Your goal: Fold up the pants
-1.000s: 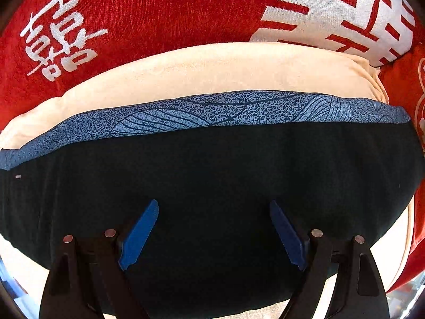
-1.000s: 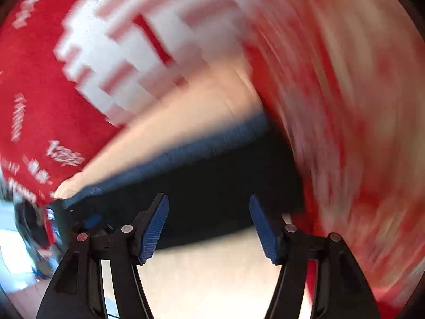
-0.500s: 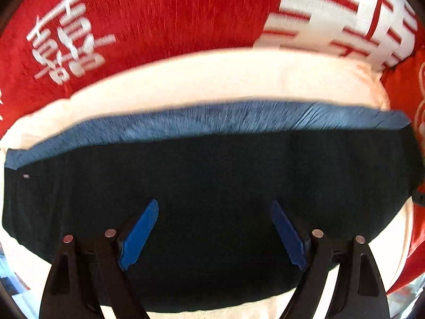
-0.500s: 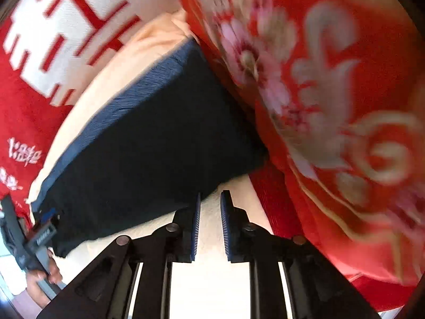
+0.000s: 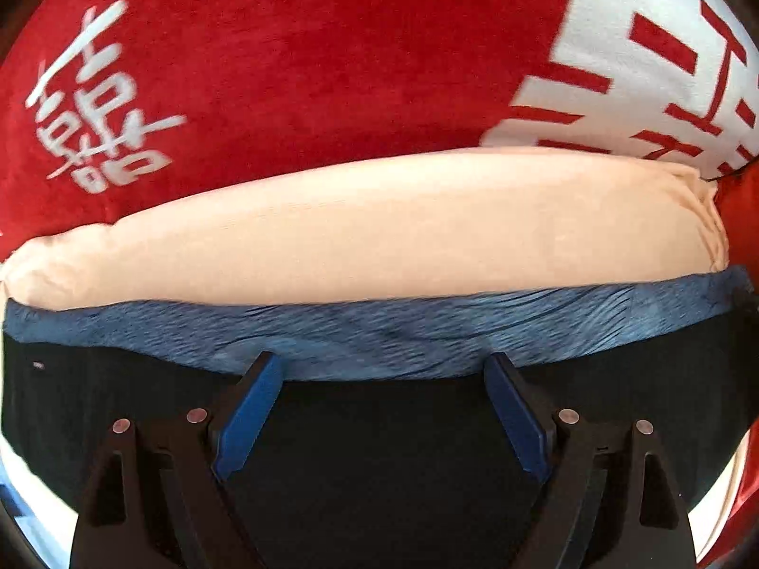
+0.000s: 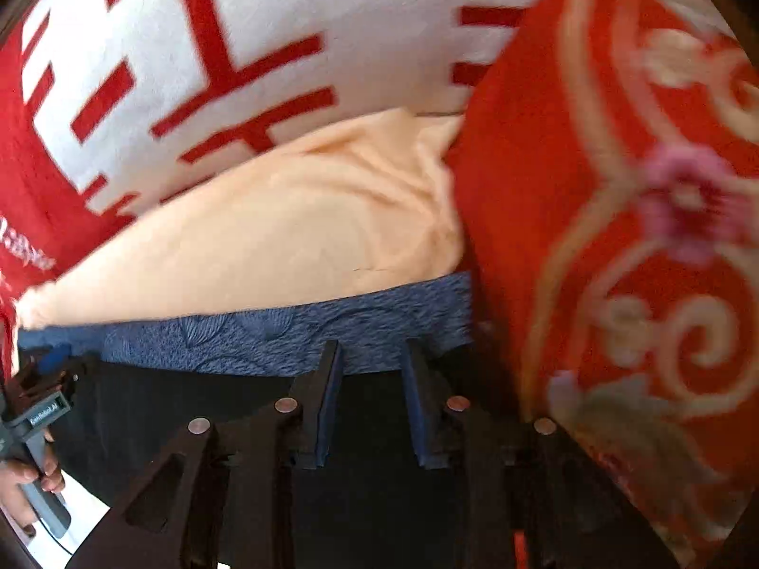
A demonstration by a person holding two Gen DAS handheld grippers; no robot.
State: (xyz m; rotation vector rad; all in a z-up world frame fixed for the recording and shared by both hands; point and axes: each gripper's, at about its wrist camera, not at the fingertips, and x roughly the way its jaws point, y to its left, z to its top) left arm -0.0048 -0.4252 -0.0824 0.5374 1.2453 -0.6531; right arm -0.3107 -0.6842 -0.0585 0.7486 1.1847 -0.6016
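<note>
The dark pants (image 5: 379,441) lie folded flat on a peach cushion (image 5: 370,232), with a blue patterned band (image 5: 379,336) along their far edge. My left gripper (image 5: 382,370) is open, fingertips just over the line where the band meets the dark cloth. In the right wrist view the same pants (image 6: 166,408) and blue band (image 6: 284,332) show. My right gripper (image 6: 372,355) is over the pants' right end, jaws a small gap apart, holding nothing. The left gripper and the hand on it (image 6: 33,426) show at the left edge.
A red blanket with white characters (image 5: 284,71) lies behind the cushion. A red embroidered pillow (image 6: 616,237) presses close on the right side of the pants. A white surface (image 6: 80,512) shows at the lower left.
Both grippers have moved forward over the pants toward the blue band. The right gripper was wide open, closed nearly shut half a second ago, and now stands slightly parted.
</note>
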